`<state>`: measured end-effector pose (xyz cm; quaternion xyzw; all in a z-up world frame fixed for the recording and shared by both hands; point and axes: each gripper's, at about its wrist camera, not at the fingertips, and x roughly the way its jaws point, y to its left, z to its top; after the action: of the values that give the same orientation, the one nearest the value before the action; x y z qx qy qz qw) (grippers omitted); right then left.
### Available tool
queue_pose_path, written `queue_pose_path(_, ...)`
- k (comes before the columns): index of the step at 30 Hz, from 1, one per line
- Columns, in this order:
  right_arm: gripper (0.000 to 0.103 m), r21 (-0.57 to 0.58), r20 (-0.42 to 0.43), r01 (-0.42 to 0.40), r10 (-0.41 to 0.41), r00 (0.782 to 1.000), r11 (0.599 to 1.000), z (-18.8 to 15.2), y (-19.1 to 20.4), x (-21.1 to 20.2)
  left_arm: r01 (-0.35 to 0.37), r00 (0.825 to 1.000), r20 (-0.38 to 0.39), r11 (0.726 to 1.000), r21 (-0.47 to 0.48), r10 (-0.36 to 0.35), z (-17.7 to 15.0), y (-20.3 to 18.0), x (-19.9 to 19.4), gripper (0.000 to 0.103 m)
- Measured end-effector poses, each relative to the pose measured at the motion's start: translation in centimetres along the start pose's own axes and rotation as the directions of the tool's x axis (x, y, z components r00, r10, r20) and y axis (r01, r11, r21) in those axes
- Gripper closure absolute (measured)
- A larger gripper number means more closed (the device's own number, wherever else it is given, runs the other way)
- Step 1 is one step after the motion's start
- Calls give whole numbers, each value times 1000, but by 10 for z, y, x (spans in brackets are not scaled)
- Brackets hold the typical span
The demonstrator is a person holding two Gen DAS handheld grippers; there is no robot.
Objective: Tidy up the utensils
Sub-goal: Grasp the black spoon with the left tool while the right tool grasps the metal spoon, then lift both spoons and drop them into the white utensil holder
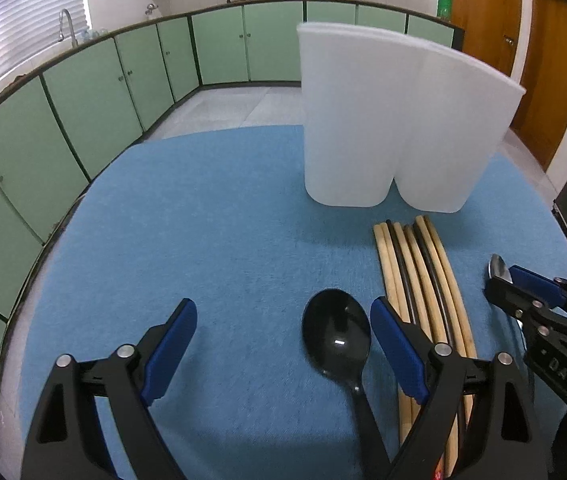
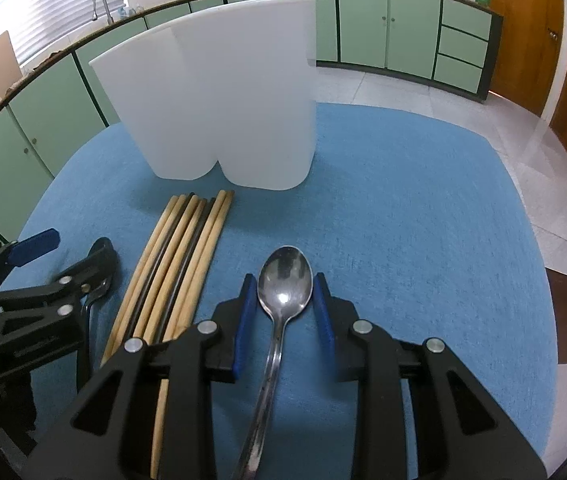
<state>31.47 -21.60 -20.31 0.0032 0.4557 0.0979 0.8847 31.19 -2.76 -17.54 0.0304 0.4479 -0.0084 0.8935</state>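
Observation:
A white two-compartment holder [image 1: 387,120] [image 2: 219,96] stands upright at the far side of the blue mat. Several wooden and black chopsticks [image 1: 423,280] [image 2: 175,264] lie in a row in front of it. A black spoon [image 1: 337,336] lies flat between the fingers of my left gripper [image 1: 283,340], which is open wide; its right finger is over the chopsticks. A metal spoon [image 2: 283,280] lies flat between the fingers of my right gripper [image 2: 283,312], which is open with a gap on both sides of the bowl. The right gripper also shows in the left wrist view [image 1: 523,284].
The blue mat [image 1: 203,240] [image 2: 423,220] covers the round table. Beyond it run green kitchen cabinets [image 1: 83,100], a tiled floor and wooden doors [image 1: 543,60]. The left gripper's arm [image 2: 35,300] shows at the left of the right wrist view.

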Motion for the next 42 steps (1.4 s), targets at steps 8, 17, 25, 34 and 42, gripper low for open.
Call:
queue_pose_path(8,75,-2,-5,-15,15,1000,1000,-2,-6,0,3,999,-42,999,-33,-5,9,5,18,17)
queue_pose_path(17,76,8,-50,-7,7,999,1000,11,2,1,93,995,-34,994,-59,-95,17,8,12,69)
queue_pose_path(25,76,41,195,-84,75,978,996,5,-12,-57,172,964,206,985,-6,-167,5,19,-33,69)
queue_pose_path(34,76,25,380,-128,109,918,991,17,-19,-109,170,878,449,985,31,-166,-3,22,-85,69)
queue_pose_path(42,76,-2,507,-162,141,850,987,77,-31,-151,154,785,600,987,49,-152,65,26,-120,69)
